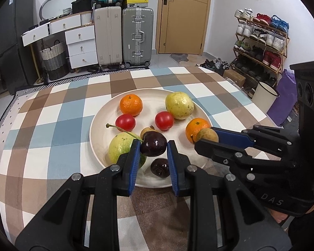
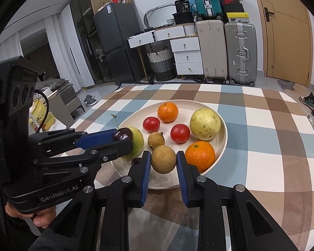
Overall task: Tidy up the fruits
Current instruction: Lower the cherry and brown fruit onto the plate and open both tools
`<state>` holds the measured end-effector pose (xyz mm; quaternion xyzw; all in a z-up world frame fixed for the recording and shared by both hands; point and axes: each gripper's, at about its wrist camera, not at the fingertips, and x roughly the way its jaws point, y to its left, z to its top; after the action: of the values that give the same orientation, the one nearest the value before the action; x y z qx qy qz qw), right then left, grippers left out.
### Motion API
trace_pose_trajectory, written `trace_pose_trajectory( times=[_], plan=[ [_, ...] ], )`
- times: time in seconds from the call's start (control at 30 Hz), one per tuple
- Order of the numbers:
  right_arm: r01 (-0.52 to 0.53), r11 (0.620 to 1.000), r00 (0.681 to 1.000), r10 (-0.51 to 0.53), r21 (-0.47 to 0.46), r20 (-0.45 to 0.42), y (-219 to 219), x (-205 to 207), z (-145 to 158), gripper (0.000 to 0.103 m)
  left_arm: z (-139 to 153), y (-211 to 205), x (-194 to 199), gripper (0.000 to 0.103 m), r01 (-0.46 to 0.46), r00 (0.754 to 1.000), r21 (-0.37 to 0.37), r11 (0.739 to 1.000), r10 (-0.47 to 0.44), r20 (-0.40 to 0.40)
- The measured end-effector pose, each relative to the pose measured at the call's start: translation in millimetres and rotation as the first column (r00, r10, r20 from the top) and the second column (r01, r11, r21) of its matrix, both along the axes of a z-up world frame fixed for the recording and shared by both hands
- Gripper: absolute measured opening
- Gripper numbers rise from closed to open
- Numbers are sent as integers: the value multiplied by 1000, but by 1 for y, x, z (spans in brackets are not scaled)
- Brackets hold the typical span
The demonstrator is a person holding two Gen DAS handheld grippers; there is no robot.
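A cream plate [image 1: 98, 125] [image 2: 224, 142] lies on the checked tablecloth and carries the fruit. My left gripper [image 1: 153, 144] [image 2: 126, 141] is shut on a dark purple round fruit [image 1: 153, 146] [image 2: 123, 135] just above the plate's near side. My right gripper [image 2: 163, 156] [image 1: 206, 140] is shut on a tan longan [image 2: 163, 159] [image 1: 207, 135] beside an orange [image 2: 200, 152] [image 1: 195, 129]. On the plate rest a second orange [image 1: 131, 105], two tomatoes [image 1: 125, 122] [image 1: 164, 120], two guavas [image 1: 179, 105] [image 1: 121, 148], another longan [image 2: 156, 140] and another dark fruit [image 1: 160, 167].
The table's checked cloth [image 1: 52, 129] spreads around the plate. Behind the table stand suitcases [image 1: 123, 35], white drawers [image 1: 79, 46], a woven basket [image 1: 53, 60], a door [image 1: 184, 16] and a shoe rack [image 1: 261, 39]. A hand [image 2: 39, 217] holds the left gripper's grip.
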<state>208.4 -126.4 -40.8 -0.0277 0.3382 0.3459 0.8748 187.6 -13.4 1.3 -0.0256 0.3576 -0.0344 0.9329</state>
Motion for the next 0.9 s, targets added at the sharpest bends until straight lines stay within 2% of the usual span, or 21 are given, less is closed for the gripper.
trace_pose_trajectory(
  times=[0.17,0.27,0.33,0.4,0.53,0.57,0.6,0.67,0.77,0.83,0.9],
  plan=[
    [9,1000,1000,-9,-11,2,0,1,-1,27,-3,2,3,23,-6,1000,-7,1000,6,0],
    [18,1000,1000,-18,3,8,-6,-1,3,37,-1,2,3,23,-3,1000,-8,1000,3,0],
    [29,1000,999,-29,12,15,-10,-2,5,39,-1,2,4,23,-3,1000,-8,1000,3,2],
    [39,999,999,-39,11,18,-13,-2,6,49,-1,1,4,23,2,1000,-9,1000,-2,-2],
    [62,998,998,-62,15,18,-20,-2,7,55,0,-1,3,23,8,1000,-8,1000,-8,8],
    [69,997,997,-69,15,19,-21,-2,8,59,1,-2,1,24,11,1000,-8,1000,-10,10],
    [74,997,997,-74,16,21,-22,-1,8,65,2,-3,1,24,12,1000,-4,1000,-12,12],
    [88,996,996,-89,22,22,-25,0,8,68,2,-4,0,28,13,1000,4,1000,-13,5],
    [100,995,994,-101,13,35,-27,0,10,73,2,-2,-3,44,14,1000,4,1000,-14,-3],
    [103,995,994,-103,15,37,-29,-1,10,79,3,0,-8,67,5,1000,11,1000,-5,3],
    [108,994,993,-109,26,37,-32,-1,11,90,6,2,-13,77,-10,1000,22,1000,10,18]
  ],
)
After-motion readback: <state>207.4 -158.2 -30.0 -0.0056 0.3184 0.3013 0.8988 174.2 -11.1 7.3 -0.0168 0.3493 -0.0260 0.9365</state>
